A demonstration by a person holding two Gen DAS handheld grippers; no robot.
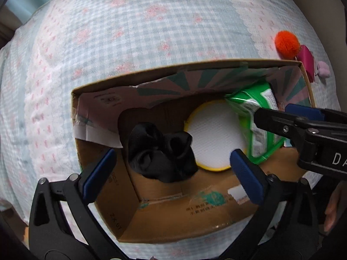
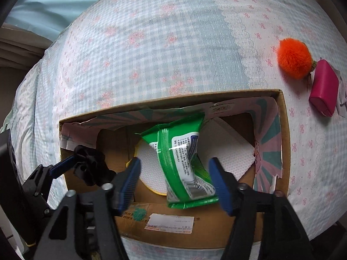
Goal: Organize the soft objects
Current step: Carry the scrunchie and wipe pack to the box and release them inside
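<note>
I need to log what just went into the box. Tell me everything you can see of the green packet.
The green packet is a soft, glossy plastic pouch, green with a white printed label panel and crimped end seals. It looks pinched at the middle and crumpled. It lies tilted inside the cardboard box, over the yellow-rimmed white round pad and a white textured sheet. It sits between the open fingers of the right claw, which do not press on it.

The left gripper (image 1: 171, 166) is pointed steeply downward with its blue-padded fingers (image 1: 247, 176) spread wide, and nothing is pressed between them. The right gripper (image 2: 175, 183) is likewise aimed downward and held open, its pads (image 2: 219, 186) clear of any contact. It is seen just to the right of the left gripper, with part of a hand (image 1: 333, 210) glimpsed below it.
</note>
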